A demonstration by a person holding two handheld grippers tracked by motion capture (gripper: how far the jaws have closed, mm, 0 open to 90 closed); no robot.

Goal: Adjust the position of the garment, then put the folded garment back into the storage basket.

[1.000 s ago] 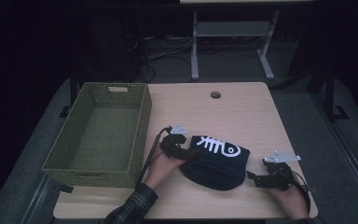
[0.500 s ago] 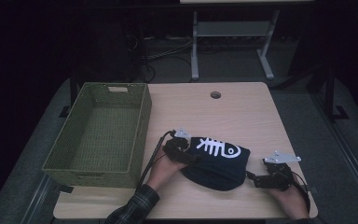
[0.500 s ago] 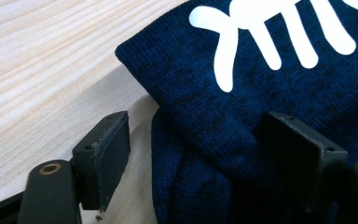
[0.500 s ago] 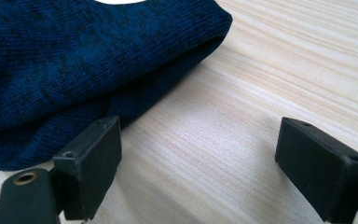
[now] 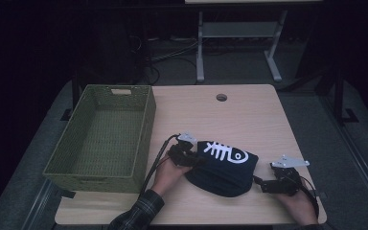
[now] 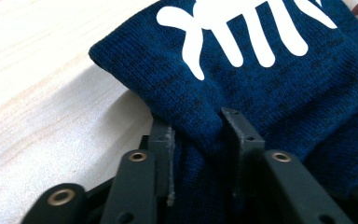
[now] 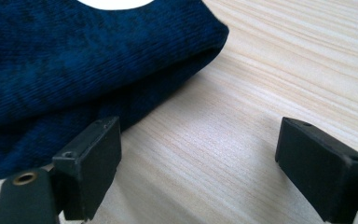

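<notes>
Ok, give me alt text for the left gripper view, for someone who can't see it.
The left gripper, whose black jaws have just been closing, pinches a fold of a dark blue knitted cloth printed with a white fishbone design. The cloth lies on a pale wooden table.

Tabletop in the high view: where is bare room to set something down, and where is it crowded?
Free: the far table strip between the green basket and the right edge, around the round hole. The basket stands empty too. Crowded: the near edge, where the left gripper pinches the dark blue fish-bone knit and the open right gripper waits beside it.
</notes>
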